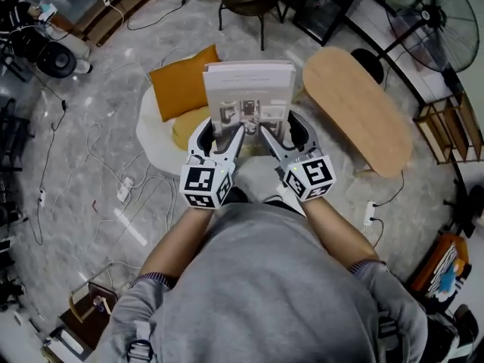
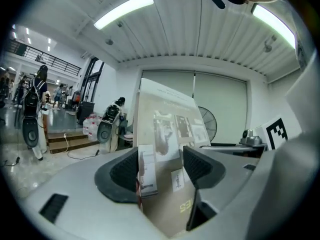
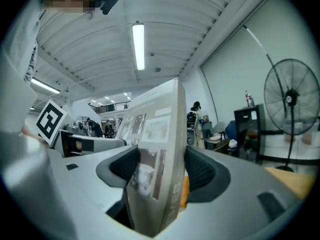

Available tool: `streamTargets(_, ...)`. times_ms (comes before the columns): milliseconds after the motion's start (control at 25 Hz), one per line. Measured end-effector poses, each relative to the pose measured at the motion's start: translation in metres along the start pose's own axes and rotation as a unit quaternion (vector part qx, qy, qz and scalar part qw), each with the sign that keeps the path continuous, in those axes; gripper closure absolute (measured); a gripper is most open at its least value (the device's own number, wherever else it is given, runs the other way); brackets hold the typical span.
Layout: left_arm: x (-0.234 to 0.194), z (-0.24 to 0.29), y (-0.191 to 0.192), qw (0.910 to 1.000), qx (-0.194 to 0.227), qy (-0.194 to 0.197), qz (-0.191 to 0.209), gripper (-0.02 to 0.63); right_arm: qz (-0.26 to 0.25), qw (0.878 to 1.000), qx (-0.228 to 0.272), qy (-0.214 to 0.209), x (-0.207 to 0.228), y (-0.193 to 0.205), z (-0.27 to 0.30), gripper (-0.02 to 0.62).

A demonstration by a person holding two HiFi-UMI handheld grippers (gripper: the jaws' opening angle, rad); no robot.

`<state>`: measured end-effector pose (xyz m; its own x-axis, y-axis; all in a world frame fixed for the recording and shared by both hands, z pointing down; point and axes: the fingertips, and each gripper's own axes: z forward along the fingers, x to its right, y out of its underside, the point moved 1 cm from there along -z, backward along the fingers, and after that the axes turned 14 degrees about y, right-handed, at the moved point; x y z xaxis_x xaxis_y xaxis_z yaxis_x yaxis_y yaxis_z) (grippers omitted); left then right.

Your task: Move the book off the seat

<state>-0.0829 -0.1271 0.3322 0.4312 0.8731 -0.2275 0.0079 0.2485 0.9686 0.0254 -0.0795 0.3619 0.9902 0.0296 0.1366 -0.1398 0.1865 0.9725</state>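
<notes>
Both my tongs pinch the book [image 1: 249, 89] by its near edge, left tongs [image 1: 221, 133] towards one corner and right tongs [image 1: 281, 128] towards the other, pads pressed on the covers. It hangs in front of me above the seat [image 1: 151, 138], probably clear of the orange cushion [image 1: 180, 82], though from above I can't be sure. Held only along one edge, it could droop, fan open or slip if my two grips pull unevenly. A wooden surface [image 1: 355, 108] stands just right of the seat, and loose cables [image 1: 113, 191] on the floor could catch my feet
</notes>
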Motion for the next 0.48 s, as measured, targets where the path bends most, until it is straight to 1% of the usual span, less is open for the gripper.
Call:
streamTargets(200,0.071,0.056,0.013,0.9978,-0.021,0.062,0.014,0.307,0.013,0.998,0.012,0.062,0.075,0.004,-0.053,0.285)
streamTargets(480,0.144,0.105,0.032,0.99,-0.045,0.131,0.026,0.307,0.023,0.991,0.017,0.134,0.142,0.009,-0.113,0.285)
